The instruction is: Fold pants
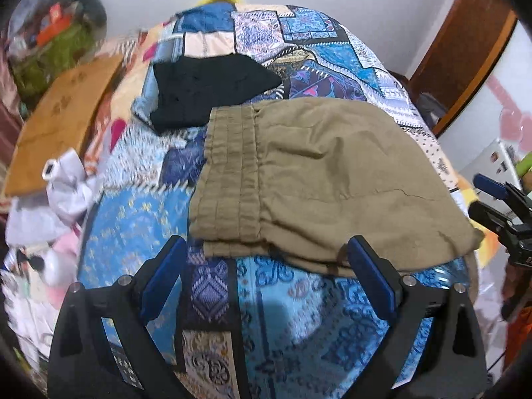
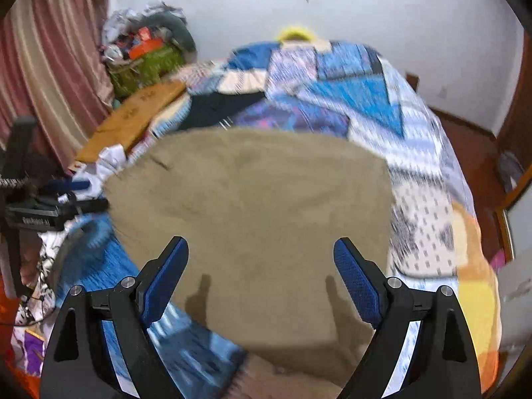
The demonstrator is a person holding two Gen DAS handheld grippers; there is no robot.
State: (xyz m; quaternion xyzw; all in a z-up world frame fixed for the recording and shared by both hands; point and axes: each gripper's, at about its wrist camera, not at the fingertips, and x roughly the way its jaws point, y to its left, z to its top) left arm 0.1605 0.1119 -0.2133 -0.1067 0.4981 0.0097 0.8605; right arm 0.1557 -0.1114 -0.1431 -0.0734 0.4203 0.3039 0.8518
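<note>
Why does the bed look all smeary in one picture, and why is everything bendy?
Right wrist view: motion blur smears the bedspread and the khaki pants; two finger shadows fall on the pants. Left wrist view: sharper, the pants' waistband shows clearly, only the left-side clutter blurs. Both views: the fisheye lens curves the bed and darkens the corners.

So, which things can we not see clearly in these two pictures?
- Khaki pants: near hem, right wrist view, blurred and cut off by the bottom edge between the right gripper fingers.
- Black garment: its type, both views; folded, and smeared in the right wrist view.
- Cluttered pile by the wall: contents, both views, blurred and too small.
- Left gripper: whether it touches the pants.
</note>
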